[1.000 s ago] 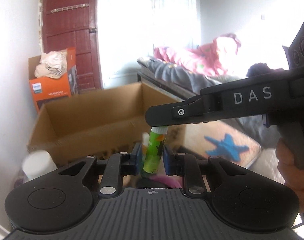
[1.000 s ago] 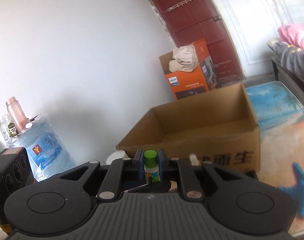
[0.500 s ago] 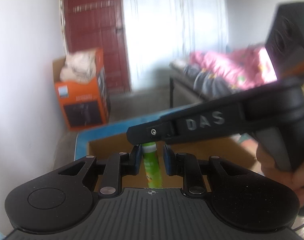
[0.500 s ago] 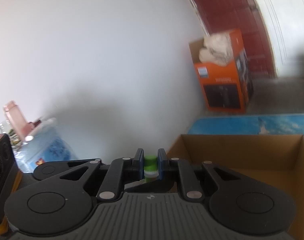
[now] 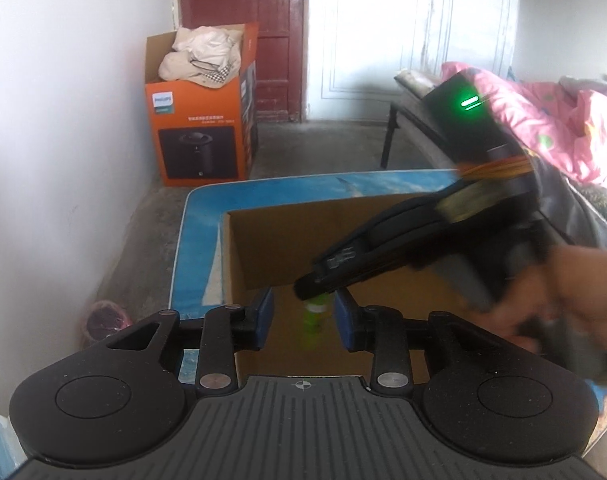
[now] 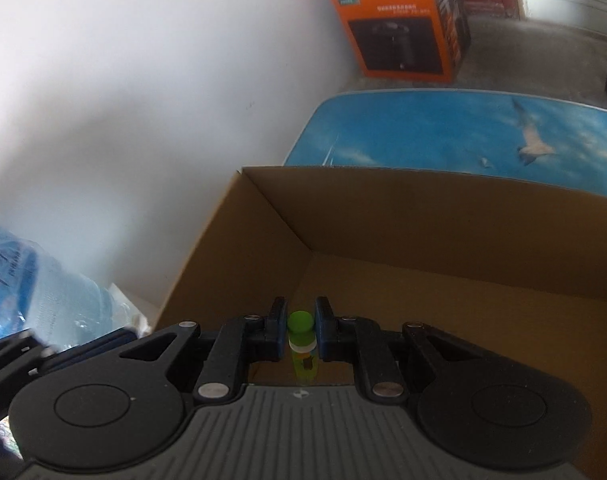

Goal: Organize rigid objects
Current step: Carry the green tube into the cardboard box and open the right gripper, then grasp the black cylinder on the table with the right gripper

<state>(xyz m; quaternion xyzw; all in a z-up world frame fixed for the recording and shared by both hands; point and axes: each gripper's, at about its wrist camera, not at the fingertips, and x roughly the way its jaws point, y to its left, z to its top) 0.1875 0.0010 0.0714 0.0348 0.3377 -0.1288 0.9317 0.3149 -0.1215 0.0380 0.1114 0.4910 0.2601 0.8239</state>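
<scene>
jaws of left gripper (image 5: 303, 322) now spread, letting go of the green bottle (image 6: 302, 344); right gripper (image 6: 300, 330) clamps its cap, lowered into cardboard box (image 6: 443, 216). handoff done, drop likely next. orange box (image 5: 207, 128) beyond.

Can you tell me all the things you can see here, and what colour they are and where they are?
Little bottle: one, green with a green cap, held over the open brown box.
Cardboard box: one, brown, open, on the blue mat.
Mat: one, blue with a seagull picture, on the floor.
Orange box: one, orange, by the white wall, pale cloth inside.
Door: one, dark red, at the back.
Blanket: one, pink, on the bed at right.
Water jug: one, clear blue, at left.
Left gripper: black, open.
Right gripper: black, shut on the bottle.
Hand: one, holding the right gripper.
</scene>
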